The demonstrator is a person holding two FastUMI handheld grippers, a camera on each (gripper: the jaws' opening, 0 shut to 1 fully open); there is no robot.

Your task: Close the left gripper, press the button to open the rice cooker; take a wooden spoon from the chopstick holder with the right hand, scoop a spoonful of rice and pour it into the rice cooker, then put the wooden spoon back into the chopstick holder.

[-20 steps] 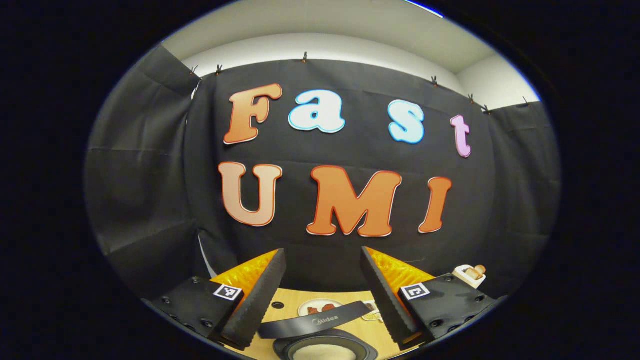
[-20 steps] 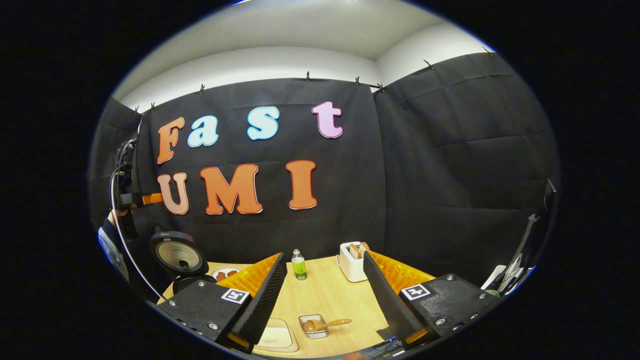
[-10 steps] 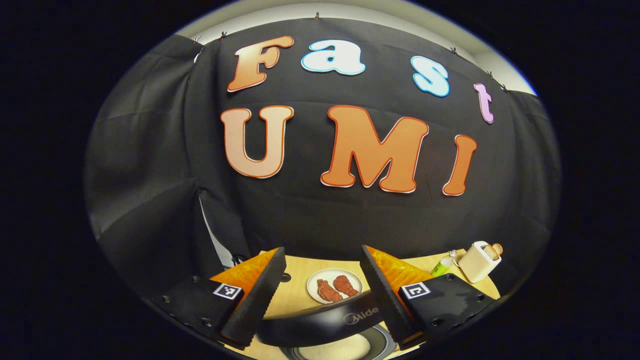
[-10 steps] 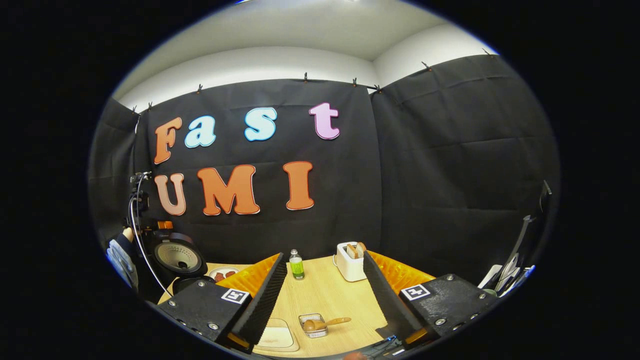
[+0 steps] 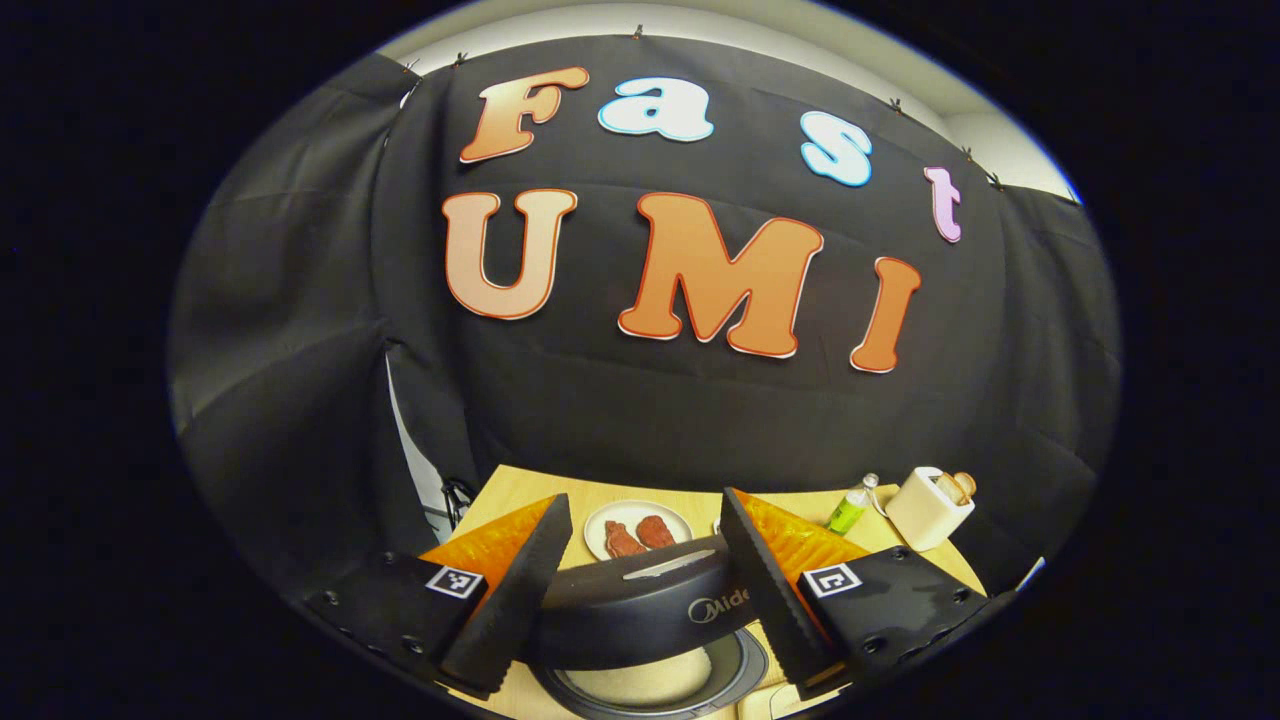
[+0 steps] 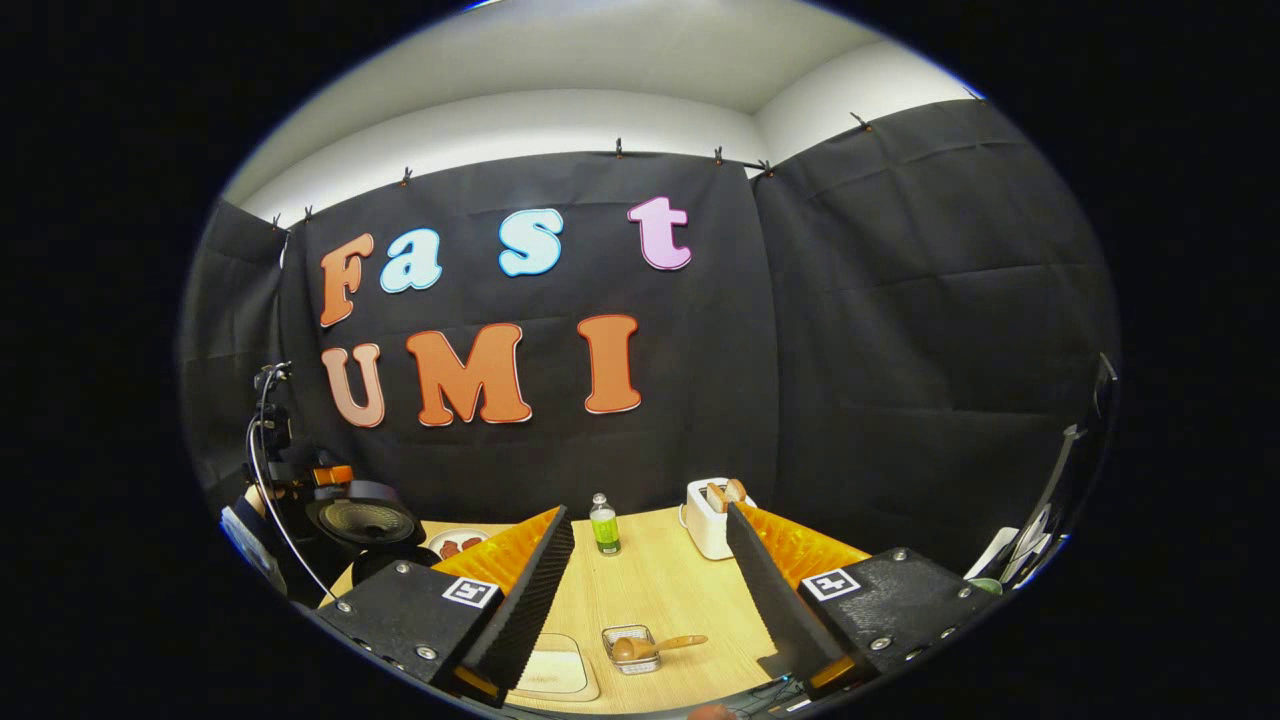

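The black rice cooker lid point(image 5: 640, 600) lies tilted low between the fingers of my left gripper point(image 5: 644, 498), which is open. Under the lid the inner pot point(image 5: 660, 685) shows white rice. In the right gripper view the rice cooker point(image 6: 365, 525) stands at the far left with its lid half lowered, and the other gripper and a hand are behind it. The wooden spoon point(image 6: 660, 645) rests in a small clear holder point(image 6: 628, 648) on the table, below and ahead of my open, empty right gripper point(image 6: 648, 510). A pale rice dish point(image 6: 555, 672) sits left of the holder.
A white plate point(image 5: 600, 522) with red meat pieces lies beyond the cooker. A green bottle point(image 6: 604, 525) and a white toaster point(image 6: 712, 515) with bread stand at the back of the wooden table point(image 6: 660, 580). Black cloth walls enclose the booth.
The left gripper has come down and forward, and the cooker lid has swung from upright to low over the pot. The right gripper has barely moved.
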